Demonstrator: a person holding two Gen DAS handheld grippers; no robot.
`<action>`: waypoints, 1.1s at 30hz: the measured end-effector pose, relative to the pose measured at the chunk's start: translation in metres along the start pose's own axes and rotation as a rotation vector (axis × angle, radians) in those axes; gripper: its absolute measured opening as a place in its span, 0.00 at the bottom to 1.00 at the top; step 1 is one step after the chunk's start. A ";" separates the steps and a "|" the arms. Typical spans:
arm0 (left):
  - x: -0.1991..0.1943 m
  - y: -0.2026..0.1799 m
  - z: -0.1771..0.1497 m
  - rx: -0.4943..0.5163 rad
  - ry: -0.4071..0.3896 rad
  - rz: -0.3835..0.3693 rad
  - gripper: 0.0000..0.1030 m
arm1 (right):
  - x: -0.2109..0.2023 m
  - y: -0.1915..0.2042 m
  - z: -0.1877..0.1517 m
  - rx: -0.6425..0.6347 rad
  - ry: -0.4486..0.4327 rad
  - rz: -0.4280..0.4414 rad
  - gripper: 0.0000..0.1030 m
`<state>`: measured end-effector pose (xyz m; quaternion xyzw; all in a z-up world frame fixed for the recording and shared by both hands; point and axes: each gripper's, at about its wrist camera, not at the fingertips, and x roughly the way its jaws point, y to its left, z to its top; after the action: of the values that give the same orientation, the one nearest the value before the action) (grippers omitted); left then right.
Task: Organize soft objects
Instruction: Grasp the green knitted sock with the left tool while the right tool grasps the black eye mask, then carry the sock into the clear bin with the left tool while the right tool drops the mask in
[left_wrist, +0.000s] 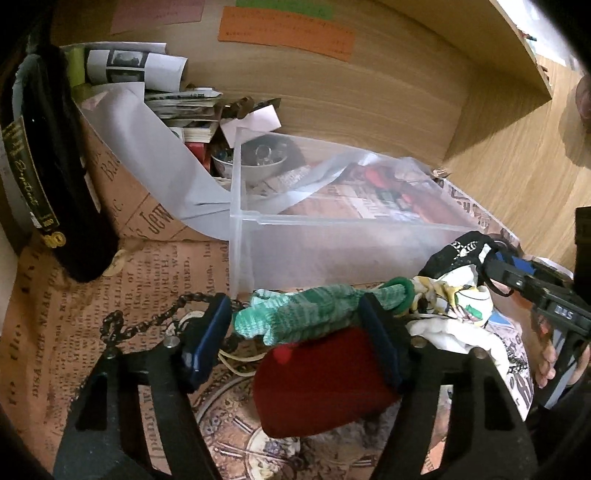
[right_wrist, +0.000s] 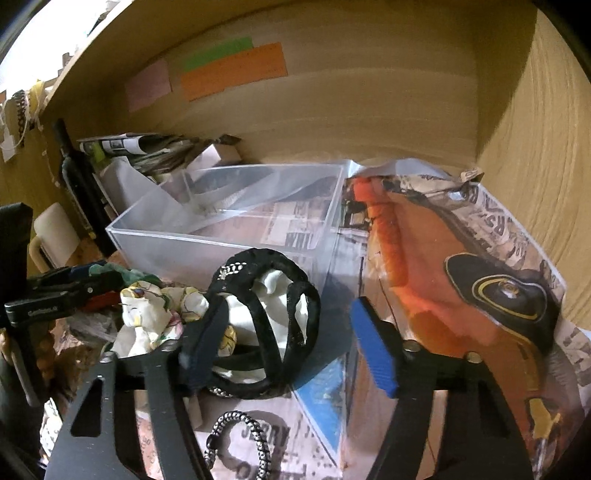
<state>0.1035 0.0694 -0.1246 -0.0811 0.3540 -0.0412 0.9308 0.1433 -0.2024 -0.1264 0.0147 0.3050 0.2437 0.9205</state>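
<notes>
My left gripper (left_wrist: 295, 332) is open, its blue pads either side of a green knitted sock (left_wrist: 314, 310) that lies on a red cloth (left_wrist: 321, 380). A white patterned cloth (left_wrist: 454, 295) lies to the right. My right gripper (right_wrist: 291, 343) is open around a black looped band (right_wrist: 280, 325) that rests on the white cloth (right_wrist: 155, 314); the band touches the left pad. The right gripper shows in the left wrist view (left_wrist: 491, 258) by the black band (left_wrist: 458, 251). A clear plastic bin (left_wrist: 332, 225) stands just behind the pile, also seen in the right wrist view (right_wrist: 207, 243).
A dark wine bottle (left_wrist: 48, 166) stands at the left, with stacked papers (left_wrist: 147, 74) and a bowl (left_wrist: 255, 162) behind. A black chain (left_wrist: 155, 314) and a black-and-white cord (right_wrist: 243, 435) lie on the newspaper lining. Wooden shelf walls (right_wrist: 369, 92) close in behind and right.
</notes>
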 end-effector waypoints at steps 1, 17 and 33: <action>0.001 -0.001 0.000 0.003 0.003 -0.005 0.63 | 0.002 -0.001 0.000 0.005 0.004 0.001 0.50; -0.015 -0.009 0.002 0.040 -0.059 -0.002 0.24 | -0.007 -0.001 0.001 0.010 -0.059 -0.004 0.09; -0.061 -0.019 0.042 0.051 -0.257 0.004 0.23 | -0.053 0.015 0.029 -0.052 -0.229 -0.040 0.08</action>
<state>0.0853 0.0643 -0.0505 -0.0614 0.2309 -0.0379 0.9703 0.1166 -0.2102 -0.0715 0.0127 0.1916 0.2300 0.9541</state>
